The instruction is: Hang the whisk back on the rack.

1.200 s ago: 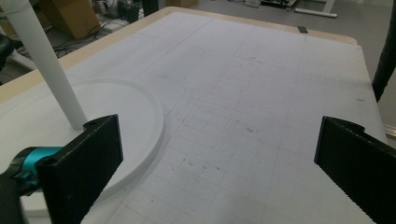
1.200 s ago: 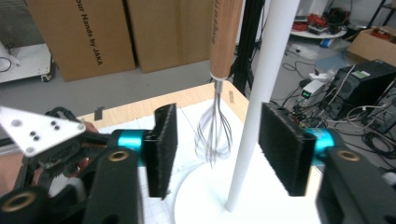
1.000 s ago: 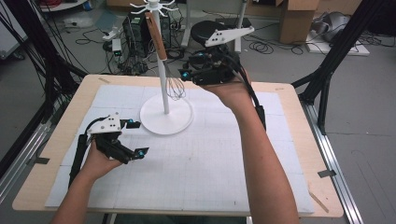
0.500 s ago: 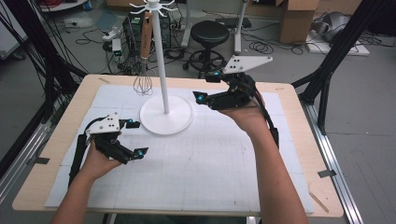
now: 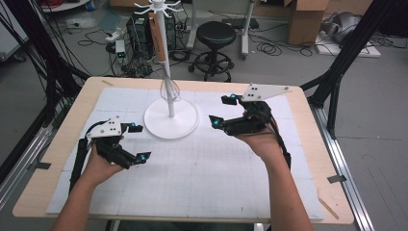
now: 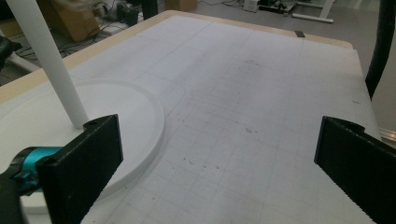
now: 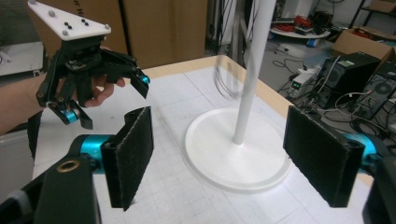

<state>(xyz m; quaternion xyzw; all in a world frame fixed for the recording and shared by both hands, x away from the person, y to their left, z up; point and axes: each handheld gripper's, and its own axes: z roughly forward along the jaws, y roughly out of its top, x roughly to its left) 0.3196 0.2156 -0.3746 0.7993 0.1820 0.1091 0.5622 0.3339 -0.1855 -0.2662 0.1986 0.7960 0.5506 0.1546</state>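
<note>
scene: a wooden table (image 5: 308, 144) covered by a white gridded mat (image 5: 207, 168), seen from above; a person's forearms come in from the bottom edge.
stand: a white stand (image 5: 171, 103) with a round base and a thin pole sits on the far middle of the mat; hooks crown its top.
whisk: a wire whisk (image 5: 167, 79) with a brown handle hangs from the stand, wires downward, close against the pole and above the base. a second ago it was right of the pole, next to the right hand-held gripper; half a second ago it hung left of the pole.
right hand-held gripper: the right hand-held gripper (image 5: 222, 111) is low over the mat, just right of the stand's base, jaws pointing left toward it. its jaws are released and empty, and have just been opening. in the right gripper view the two black pads (image 7: 133, 154) stand wide apart with the pole and base between them farther off, touching neither.
change on the right: a second ago this gripper was raised high at the whisk beside the pole; since then it has come down and drawn away to the right.
left hand-held gripper: the left hand-held gripper (image 5: 139, 143) rests low on the mat, left of the stand's base, jaws spread and empty; it sits where it did in the earlier pictures.
left gripper view: the base's rim (image 6: 154, 116) lies just beyond the left jaw.
</note>
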